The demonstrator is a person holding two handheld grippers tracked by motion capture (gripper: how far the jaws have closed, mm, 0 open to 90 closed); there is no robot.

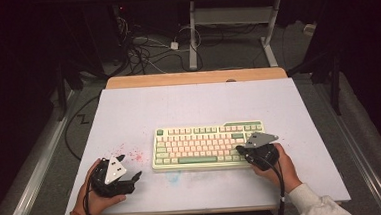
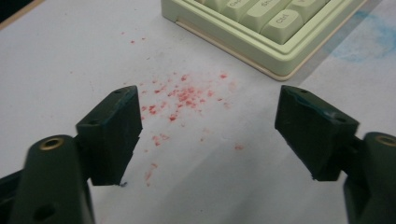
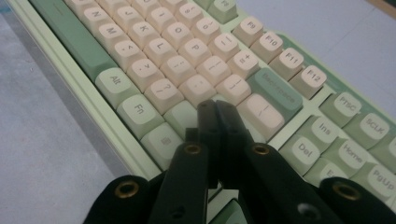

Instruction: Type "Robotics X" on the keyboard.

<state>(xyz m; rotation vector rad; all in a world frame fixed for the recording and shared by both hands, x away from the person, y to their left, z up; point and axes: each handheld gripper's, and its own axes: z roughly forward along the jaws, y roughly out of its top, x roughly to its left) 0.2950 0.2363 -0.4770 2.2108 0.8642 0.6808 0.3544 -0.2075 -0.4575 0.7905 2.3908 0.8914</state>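
Observation:
A pale green keyboard (image 1: 201, 146) with cream and green keys lies in the middle of the white table (image 1: 193, 105). My right gripper (image 1: 240, 148) is shut with nothing between its jaws. In the right gripper view its tips (image 3: 217, 106) sit low over the keys (image 3: 163, 46) at the right end of the main block, beside a large cream key; whether they touch a key I cannot tell. My left gripper (image 1: 130, 166) stands open to the left of the keyboard. Its jaws (image 2: 208, 100) straddle bare table with red specks, short of the keyboard's corner (image 2: 261, 23).
Red specks (image 2: 187, 95) dot the table (image 2: 70, 60) left of the keyboard, and a faint blue smudge (image 1: 172, 176) lies in front of it. A wooden strip (image 1: 196, 77) runs along the table's far edge. Beyond it are desk legs and cables on the floor (image 1: 150, 50).

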